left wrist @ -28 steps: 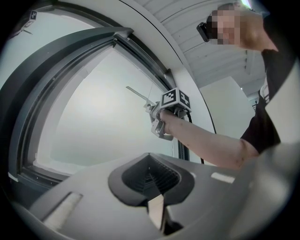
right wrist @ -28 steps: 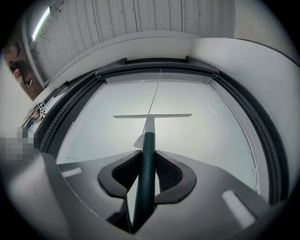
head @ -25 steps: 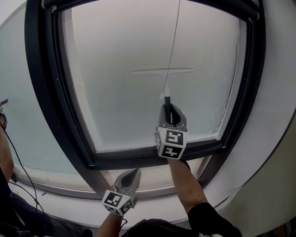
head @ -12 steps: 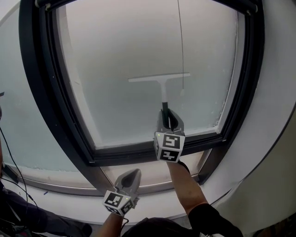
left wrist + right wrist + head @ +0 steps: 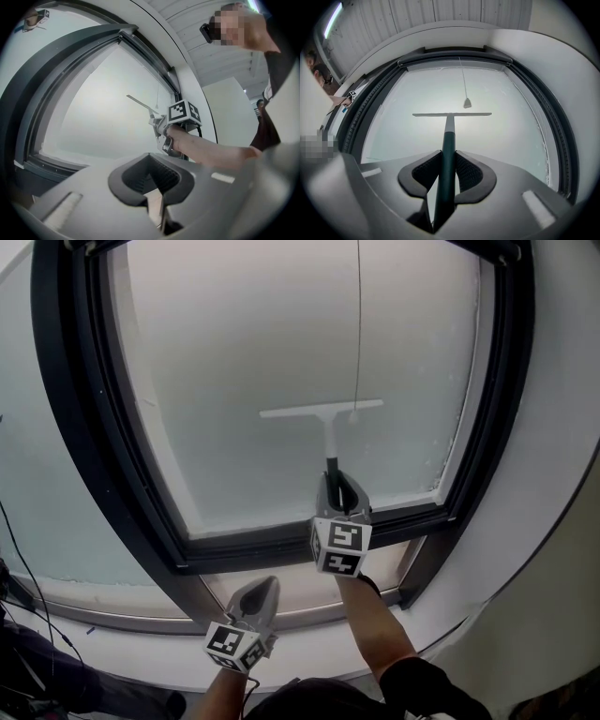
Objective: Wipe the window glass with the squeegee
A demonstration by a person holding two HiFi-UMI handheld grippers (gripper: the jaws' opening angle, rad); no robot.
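Squeegee (image 5: 323, 412) sat lower on the window glass (image 5: 234, 362) than a second earlier, blade level, about mid-pane, touching or just beside the hanging cord (image 5: 358, 324); right gripper (image 5: 342, 486) pinched its dark handle, jaws clamped either side; left gripper (image 5: 260, 594) idle below the frame (image 5: 281, 554), jaws pressed together on nothing; downward stroke judged under way, lower strip of pane not yet wiped.

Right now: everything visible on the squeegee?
The squeegee is T-shaped: a long pale blade bar, level, on a pale neck that runs into a dark green handle. The right tongs are shut on the handle. The blade seems to lie against the frosted glass, mid-pane, near the end of the hanging cord.
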